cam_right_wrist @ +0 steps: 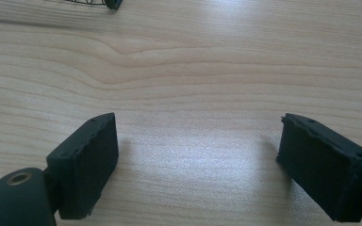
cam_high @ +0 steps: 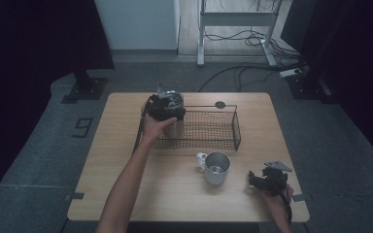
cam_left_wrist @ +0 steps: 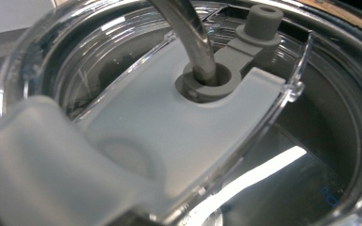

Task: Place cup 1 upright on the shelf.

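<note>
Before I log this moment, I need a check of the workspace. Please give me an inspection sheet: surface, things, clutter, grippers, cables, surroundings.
Surface: wooden table, bare wood between the items.
Things: wire basket at the back; steel tumbler with clear lid and metal straw at the basket's left end; steel mug upright in front, apart from the basket.
Clutter: nothing seen.
Grippers: left gripper on top of the tumbler, jaw state cannot be told; right gripper open, low over the table.
Cables: several on the floor behind the table.
Surroundings: desk frame, dark curtains.
</note>
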`<state>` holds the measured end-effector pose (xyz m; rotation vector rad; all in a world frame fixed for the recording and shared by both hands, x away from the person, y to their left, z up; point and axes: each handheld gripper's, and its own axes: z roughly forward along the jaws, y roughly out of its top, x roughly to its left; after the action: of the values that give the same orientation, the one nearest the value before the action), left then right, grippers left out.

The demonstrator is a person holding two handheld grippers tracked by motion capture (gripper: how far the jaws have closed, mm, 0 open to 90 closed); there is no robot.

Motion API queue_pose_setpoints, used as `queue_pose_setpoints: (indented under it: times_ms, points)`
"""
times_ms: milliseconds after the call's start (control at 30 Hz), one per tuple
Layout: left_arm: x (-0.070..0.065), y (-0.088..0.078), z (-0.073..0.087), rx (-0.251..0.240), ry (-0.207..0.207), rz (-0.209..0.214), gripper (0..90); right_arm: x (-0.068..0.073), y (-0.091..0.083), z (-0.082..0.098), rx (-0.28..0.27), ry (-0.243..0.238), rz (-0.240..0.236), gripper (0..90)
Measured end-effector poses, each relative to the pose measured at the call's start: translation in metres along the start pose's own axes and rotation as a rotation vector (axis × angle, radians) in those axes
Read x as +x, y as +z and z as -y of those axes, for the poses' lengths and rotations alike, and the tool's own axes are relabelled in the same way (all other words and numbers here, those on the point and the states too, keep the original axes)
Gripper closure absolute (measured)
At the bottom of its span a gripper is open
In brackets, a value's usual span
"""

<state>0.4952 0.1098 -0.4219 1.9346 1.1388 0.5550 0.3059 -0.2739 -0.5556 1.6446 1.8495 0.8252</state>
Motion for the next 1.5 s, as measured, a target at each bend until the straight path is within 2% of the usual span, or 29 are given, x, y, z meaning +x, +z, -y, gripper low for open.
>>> queue_pose_setpoints:
  times_ms: [667,1033,1333,1500]
  points:
    - [0.003,0.016,0.016,0.040,-0.019,-0.006,4.1,0.000,0.000,0.000,0.000,0.000,0.000,12.5]
    - [0.002,0.023,0.022,0.062,-0.012,-0.008,4.1,0.000,0.000,0.000,-0.001,-0.001,-0.001,12.7]
    - [0.003,0.022,0.026,0.048,-0.023,-0.009,4.0,0.000,0.000,0.000,-0.001,-0.001,-0.002,12.8]
    - [0.004,0.018,0.031,0.049,-0.013,-0.002,4.0,0.000,0.000,0.000,-0.001,-0.001,-0.001,12.8]
